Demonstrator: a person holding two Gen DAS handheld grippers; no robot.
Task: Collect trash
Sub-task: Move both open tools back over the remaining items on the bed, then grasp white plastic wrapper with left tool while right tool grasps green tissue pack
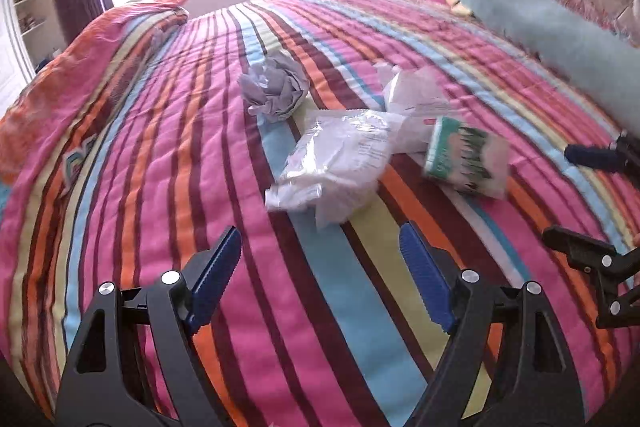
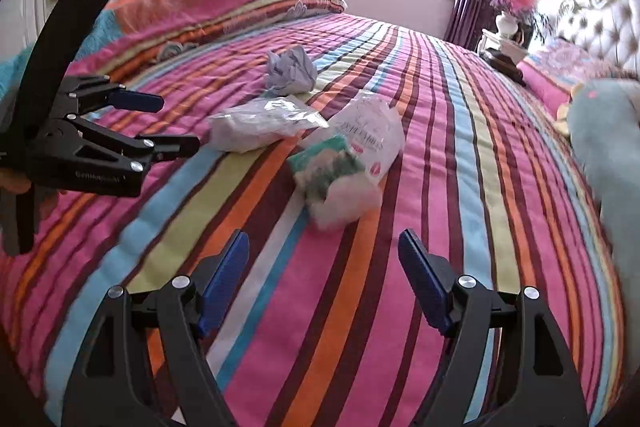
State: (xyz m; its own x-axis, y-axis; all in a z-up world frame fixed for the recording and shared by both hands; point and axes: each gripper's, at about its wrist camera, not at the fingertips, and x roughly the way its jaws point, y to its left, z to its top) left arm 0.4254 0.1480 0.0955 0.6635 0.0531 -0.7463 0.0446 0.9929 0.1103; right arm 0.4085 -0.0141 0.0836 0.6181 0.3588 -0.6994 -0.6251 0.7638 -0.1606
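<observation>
The trash pile is found mid-bed: the green-printed packet is lain straight ahead of the right gripper, nearer than the left gripper, both spread wide and empty.

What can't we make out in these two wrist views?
- Print on the white plastic bag: right wrist view, too small and blurred.
- Green packet: left wrist view, motion blur hides its label.
- Right gripper: left wrist view, cut off by the frame edge.
- Plush toy: right wrist view, cut off, blurred.
</observation>
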